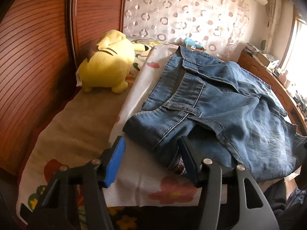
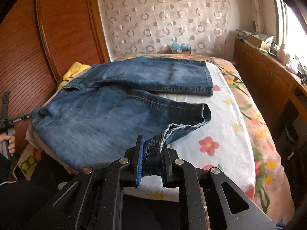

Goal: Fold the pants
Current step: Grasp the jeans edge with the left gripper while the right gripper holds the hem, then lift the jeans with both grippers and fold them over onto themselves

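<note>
The jeans point(image 2: 107, 103) lie spread on the bed point(image 2: 226, 115), legs stretching away ahead of the right claw point(image 2: 151, 159), which is clamped on the hem of the nearer leg, likely to carry it over onto the far leg. The left claw point(image 1: 151, 161) stands about half open at the waistband corner, denim between its jaws but not visibly pinched, probably readying a matching hold. A yellow plush toy point(image 1: 109, 67) sits beyond, to its left.

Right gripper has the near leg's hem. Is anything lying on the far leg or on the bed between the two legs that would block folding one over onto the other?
Nothing visible. The right gripper is shut on the near leg's hem; the far leg lies flat and bare on the bedspread. The yellow plush toy sits off past the waistband, clear of the fold path.
</note>
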Demonstrator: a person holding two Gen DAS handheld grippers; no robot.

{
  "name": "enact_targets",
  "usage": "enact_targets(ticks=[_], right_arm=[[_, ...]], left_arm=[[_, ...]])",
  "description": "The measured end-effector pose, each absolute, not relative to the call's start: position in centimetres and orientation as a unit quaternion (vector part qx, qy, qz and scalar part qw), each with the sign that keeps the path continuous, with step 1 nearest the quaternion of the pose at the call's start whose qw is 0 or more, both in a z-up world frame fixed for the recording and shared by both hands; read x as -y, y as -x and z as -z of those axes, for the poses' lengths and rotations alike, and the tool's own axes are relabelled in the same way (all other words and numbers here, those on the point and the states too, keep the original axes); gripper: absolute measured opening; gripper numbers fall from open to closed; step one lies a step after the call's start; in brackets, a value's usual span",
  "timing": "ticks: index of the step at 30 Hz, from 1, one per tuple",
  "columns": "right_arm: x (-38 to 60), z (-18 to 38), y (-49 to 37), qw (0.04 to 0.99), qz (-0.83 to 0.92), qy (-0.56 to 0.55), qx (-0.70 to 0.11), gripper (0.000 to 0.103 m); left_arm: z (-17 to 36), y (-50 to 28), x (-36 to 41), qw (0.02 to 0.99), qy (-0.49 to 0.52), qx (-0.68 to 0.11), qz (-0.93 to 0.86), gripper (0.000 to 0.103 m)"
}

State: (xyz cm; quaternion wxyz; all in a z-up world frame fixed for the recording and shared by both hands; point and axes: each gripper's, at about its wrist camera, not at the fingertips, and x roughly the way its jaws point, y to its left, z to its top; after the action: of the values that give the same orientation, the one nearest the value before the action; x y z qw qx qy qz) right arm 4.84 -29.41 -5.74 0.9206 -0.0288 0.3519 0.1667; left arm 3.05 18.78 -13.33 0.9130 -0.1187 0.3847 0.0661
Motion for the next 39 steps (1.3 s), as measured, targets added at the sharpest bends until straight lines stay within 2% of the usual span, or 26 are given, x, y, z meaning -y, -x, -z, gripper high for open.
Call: enact_targets(ticks=[5,11,16,18,21,31,39], right_arm=[[29.7,6.0,-4.9,0.919,-0.165,0.023,-0.356,0.012],[29.9,6.2,-5.1,0.919,-0.165,0.020,-0.357,0.012],[30.0,6.3,-5.1,0.919,-0.166,0.018,-0.358,0.012],[30.1,6.4,-5.1,0.918,-0.168,0.019,-0.358,0.012],[30.2,6.2,-5.1,0.920,-0.170,0.021,-0.353,0.012],[30.5,2.1,-5.8,0.938,-0.171,0.029,-0.299,0.011],[29.9,0.2,-7.2,0.945,-0.177,0.048,-0.271,0.010]], left_arm=[[13.9,-3.6,-18.7,0.911,0.118,-0.390,-0.060,0.047],[14.2,-4.2,-18.6,0.912,0.108,-0.391,-0.058,0.044],[14.2,-4.1,-18.1,0.916,0.096,-0.386,-0.053,0.029],[14.0,-4.1,-18.1,0.917,0.101,-0.383,-0.045,0.012],[12.6,-3.5,-17.8,0.925,0.100,-0.365,-0.040,0.009],[6.3,-3.2,-16.1,0.950,0.080,-0.302,-0.019,0.007],[3.8,-4.9,-15.8,0.958,0.066,-0.277,-0.014,0.006]])
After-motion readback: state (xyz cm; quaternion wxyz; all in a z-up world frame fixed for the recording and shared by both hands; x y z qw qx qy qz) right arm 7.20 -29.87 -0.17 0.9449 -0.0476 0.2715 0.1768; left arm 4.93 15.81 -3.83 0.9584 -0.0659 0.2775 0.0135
